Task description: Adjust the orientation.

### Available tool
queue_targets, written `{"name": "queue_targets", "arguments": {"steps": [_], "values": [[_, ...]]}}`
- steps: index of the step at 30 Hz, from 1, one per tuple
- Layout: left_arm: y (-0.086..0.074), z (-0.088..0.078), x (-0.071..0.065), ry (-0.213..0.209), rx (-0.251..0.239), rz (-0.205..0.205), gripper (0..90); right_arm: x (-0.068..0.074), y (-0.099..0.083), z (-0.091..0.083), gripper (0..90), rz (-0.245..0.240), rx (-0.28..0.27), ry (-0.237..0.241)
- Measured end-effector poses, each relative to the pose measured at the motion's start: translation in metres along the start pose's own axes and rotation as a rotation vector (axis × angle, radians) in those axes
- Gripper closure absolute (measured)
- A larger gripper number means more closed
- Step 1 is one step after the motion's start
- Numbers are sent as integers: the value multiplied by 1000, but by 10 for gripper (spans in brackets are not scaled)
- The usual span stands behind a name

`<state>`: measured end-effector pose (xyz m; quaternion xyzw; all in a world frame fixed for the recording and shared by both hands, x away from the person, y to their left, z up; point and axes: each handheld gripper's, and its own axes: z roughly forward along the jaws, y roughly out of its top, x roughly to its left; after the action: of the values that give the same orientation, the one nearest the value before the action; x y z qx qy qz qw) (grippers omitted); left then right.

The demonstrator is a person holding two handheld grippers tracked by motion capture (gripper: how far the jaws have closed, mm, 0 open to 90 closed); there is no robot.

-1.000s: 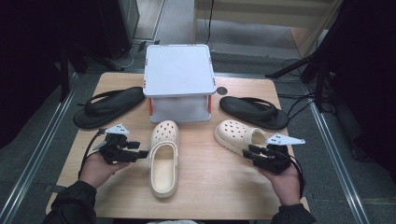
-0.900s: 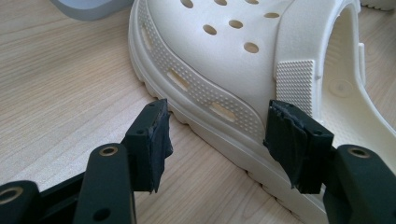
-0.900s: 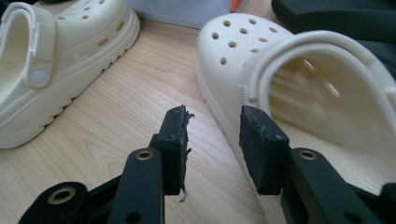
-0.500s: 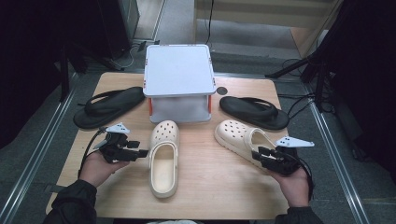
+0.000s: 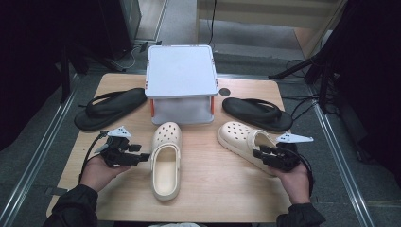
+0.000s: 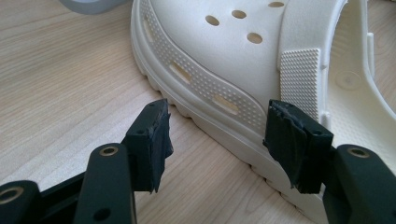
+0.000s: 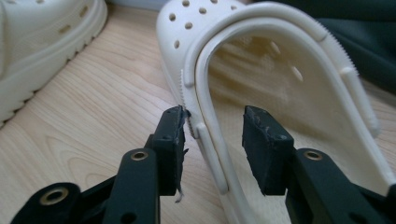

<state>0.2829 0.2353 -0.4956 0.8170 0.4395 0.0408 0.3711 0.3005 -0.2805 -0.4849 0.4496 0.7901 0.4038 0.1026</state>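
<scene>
Right gripper (image 5: 264, 153): slid nearer/right along right clog (image 5: 242, 140); jaws just been opening, astride heel rim, not clamped. Left gripper (image 5: 142, 156): open beside centre clog (image 5: 166, 158). Risk: rim slips out if right closes off-centre.

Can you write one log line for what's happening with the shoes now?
left gripper: open beside left clog | right gripper: opening, astride right clog rim, not clamped

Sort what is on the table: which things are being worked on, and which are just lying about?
In hand:
- right clog, its wall between the open right gripper jaws, which have just been opening
- left clog, beside the open left gripper

Lying about:
- two black flip-flops
- grey box
</scene>
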Motion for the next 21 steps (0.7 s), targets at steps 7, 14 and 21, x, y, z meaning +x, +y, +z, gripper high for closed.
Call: {"name": "queue_targets", "arguments": {"steps": [7,14,21], "values": [[-7,-3,-2,10,1,-9,404,1,7,20,664,-13,65,35],[-10,-8,-7,37,-31,-10,412,-4,13,30,732,-4,76,99],[-14,-11,-7,26,-36,-15,412,2,20,34,781,-36,82,121]]}}
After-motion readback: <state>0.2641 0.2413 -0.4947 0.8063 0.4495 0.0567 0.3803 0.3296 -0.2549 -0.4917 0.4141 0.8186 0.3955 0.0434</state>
